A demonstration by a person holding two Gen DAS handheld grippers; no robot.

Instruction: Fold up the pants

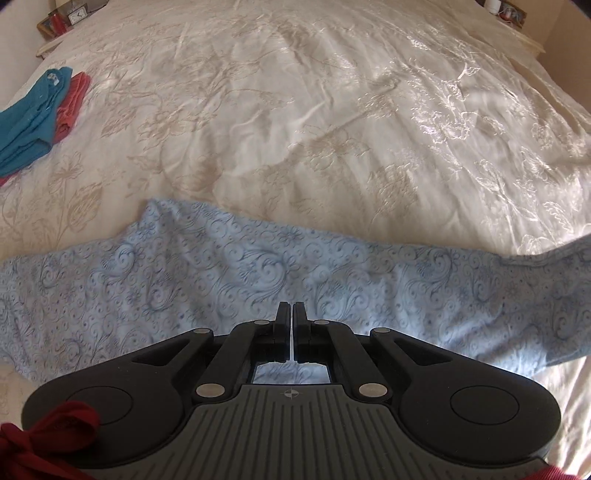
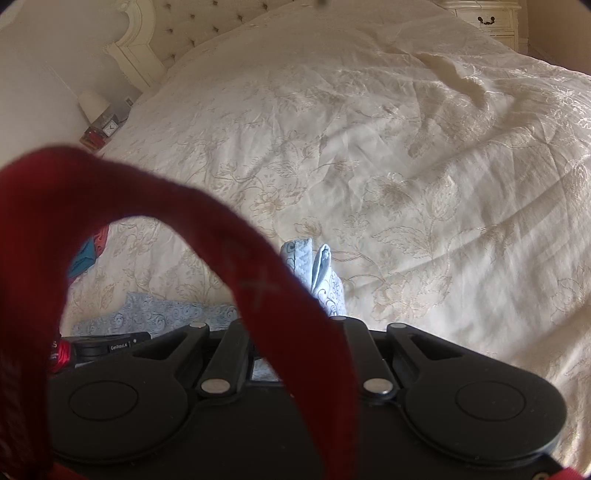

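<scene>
Light blue patterned pants (image 1: 207, 280) lie stretched left to right across the near part of the cream bedspread (image 1: 295, 110). My left gripper (image 1: 291, 308) hovers over their middle with its jaws nearly touching and nothing between them. In the right wrist view, an end of the pants (image 2: 317, 273) sticks up in front of my right gripper (image 2: 306, 295), which seems shut on it. A red strap (image 2: 229, 229) hides the fingertips. More of the pants (image 2: 147, 314) lies at lower left.
Folded teal (image 1: 29, 122) and coral red (image 1: 72, 107) garments lie at the bed's left edge. A nightstand with a clock (image 1: 75, 14) stands at the far left. A tufted headboard (image 2: 192, 26) and a dresser (image 2: 487, 18) stand beyond the bed.
</scene>
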